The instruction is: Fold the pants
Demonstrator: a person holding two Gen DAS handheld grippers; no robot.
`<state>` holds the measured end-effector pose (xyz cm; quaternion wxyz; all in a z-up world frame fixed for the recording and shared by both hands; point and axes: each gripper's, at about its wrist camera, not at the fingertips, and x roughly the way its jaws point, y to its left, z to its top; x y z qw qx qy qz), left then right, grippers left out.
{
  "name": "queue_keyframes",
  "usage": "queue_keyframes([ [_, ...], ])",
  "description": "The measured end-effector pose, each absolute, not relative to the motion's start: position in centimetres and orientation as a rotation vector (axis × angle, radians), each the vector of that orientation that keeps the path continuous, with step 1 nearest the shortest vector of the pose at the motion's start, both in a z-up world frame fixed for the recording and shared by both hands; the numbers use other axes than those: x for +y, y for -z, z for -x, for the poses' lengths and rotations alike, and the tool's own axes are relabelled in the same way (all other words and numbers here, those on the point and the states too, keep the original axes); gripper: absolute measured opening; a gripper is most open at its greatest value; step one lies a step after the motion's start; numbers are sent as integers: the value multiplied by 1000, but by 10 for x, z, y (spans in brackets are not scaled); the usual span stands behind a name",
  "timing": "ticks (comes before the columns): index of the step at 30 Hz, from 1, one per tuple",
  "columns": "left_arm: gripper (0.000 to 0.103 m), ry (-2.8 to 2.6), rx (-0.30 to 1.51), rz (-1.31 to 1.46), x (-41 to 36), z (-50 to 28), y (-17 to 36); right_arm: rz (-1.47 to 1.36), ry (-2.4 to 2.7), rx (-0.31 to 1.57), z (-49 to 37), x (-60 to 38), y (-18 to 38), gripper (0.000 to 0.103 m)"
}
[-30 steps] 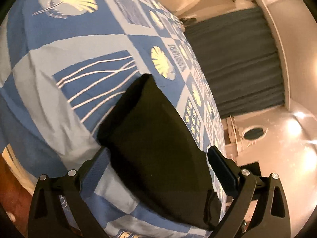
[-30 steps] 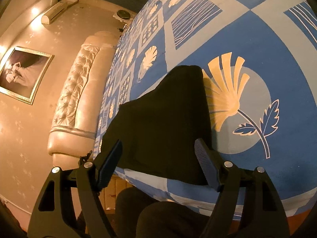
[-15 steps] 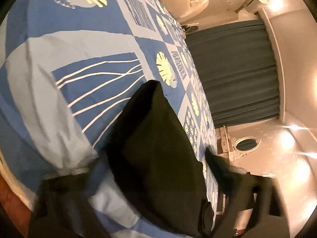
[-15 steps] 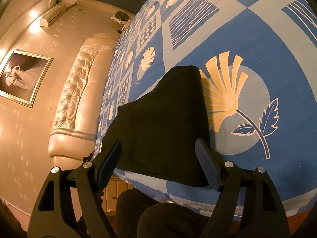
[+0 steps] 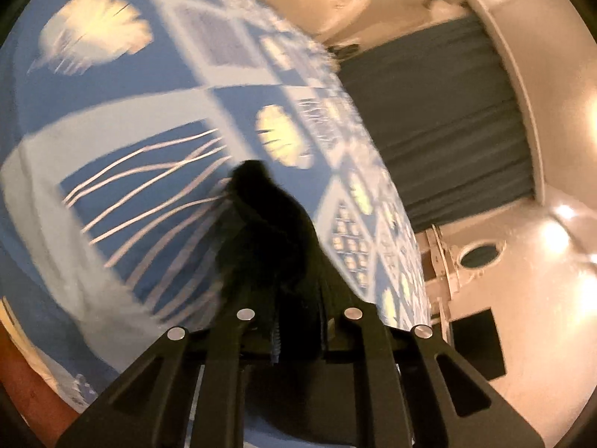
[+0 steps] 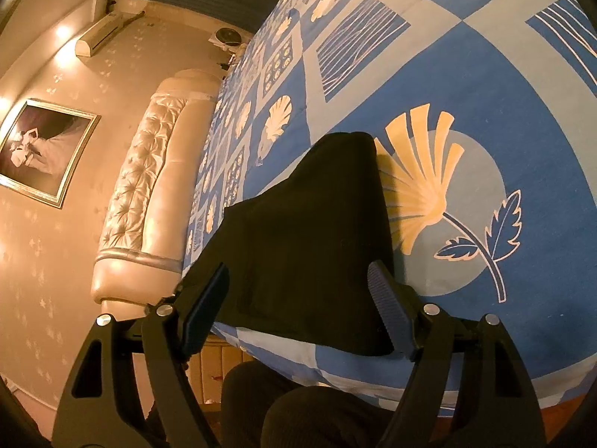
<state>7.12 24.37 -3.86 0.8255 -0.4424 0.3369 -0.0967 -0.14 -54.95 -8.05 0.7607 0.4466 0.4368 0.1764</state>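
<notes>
The black pants [image 6: 309, 246] are laid folded on the blue patterned bedspread [image 6: 466, 86], at the near edge of the bed, with the broad end almost at that edge and the narrow end directed away across the bed. The long axis is thus run from the near edge toward the middle of the bed.

In the left wrist view the pants [image 5: 268, 231] are seen blurred and bunched into a narrow dark ridge, raised off the bedspread [image 5: 123, 86]. The left gripper [image 5: 296, 321] has just been closing and is now clamped on the black cloth, which is caught between its jaws.

The right gripper [image 6: 298, 310] is held with its jaws wide apart on either side of the near end of the pants; the pads are not pressed on the cloth.

Just beside the pants a yellow fan-shaped flower print [image 6: 421, 186] is seen on the bedspread. A tufted cream headboard [image 6: 149, 194] is stood at one end of the bed, with a framed picture [image 6: 41, 153] and an air conditioner [image 6: 100, 33] on the wall beyond it. A dark blue curtain [image 5: 440, 127] and an oval mirror [image 5: 479, 255] are seen past the bed in the left view. A dark-clothed knee [image 6: 298, 410] is seen below the near edge.

No readable writing is visible.
</notes>
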Motion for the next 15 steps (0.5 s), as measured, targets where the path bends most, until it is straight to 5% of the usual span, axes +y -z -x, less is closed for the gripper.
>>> queue_keyframes([
  [9, 14, 413, 658, 606, 116, -74, -67, -969, -390, 939, 4, -546, 77, 76],
  [15, 14, 562, 717, 474, 9, -68, -80, -980, -401, 930, 4, -543, 74, 76],
])
